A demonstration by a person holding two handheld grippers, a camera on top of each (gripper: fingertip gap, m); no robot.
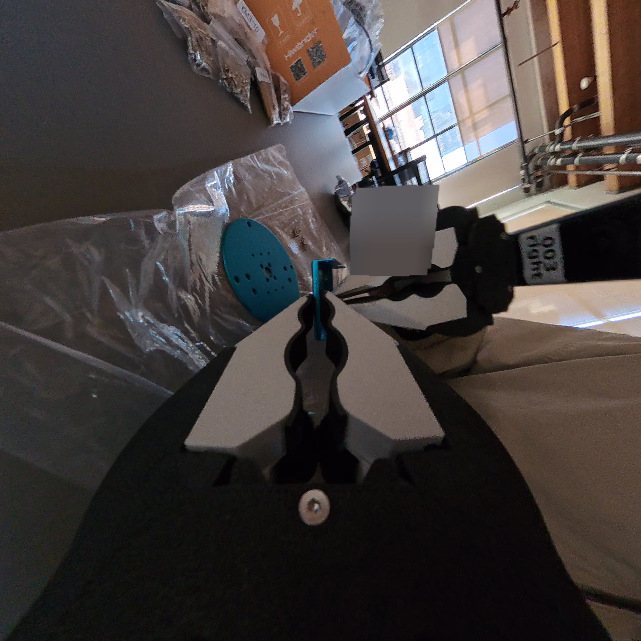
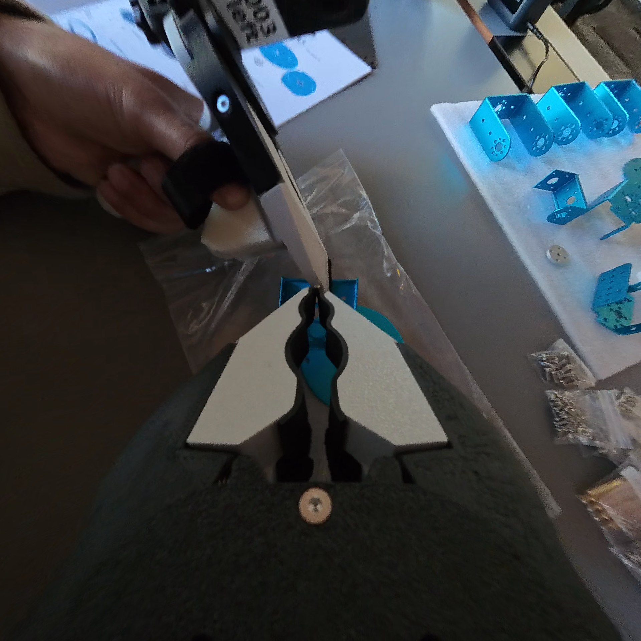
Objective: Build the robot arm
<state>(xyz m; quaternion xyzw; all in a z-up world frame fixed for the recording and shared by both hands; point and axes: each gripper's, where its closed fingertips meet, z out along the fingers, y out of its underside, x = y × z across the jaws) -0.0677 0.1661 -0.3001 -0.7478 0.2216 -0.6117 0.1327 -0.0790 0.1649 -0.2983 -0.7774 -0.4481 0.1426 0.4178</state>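
Note:
My left gripper (image 1: 319, 299) is shut on a small blue metal bracket (image 1: 318, 277) and holds it upright above a clear plastic bag (image 1: 138, 277). A teal round disc with holes (image 1: 260, 270) lies on the bag just left of the bracket. My right gripper (image 2: 317, 295) is shut, its tips against the left gripper's tips (image 2: 324, 277) and the bracket (image 2: 343, 291). A tiny pale thing shows at its tips; I cannot tell what it is. The disc (image 2: 317, 367) shows through the gap between its fingers. It also shows in the left wrist view (image 1: 360, 294), right of the bracket. A hand (image 2: 104, 121) holds the left gripper.
A white foam sheet (image 2: 513, 208) at the right carries several blue U-brackets (image 2: 496, 128) and other blue parts. Bags of screws (image 2: 562, 374) lie near it. A printed sheet (image 2: 312, 69) lies at the back. An orange cardboard box (image 1: 305, 45) and more bags stand on the grey table. Only a small space, under 4 cm, lies between the two pairs of fingers.

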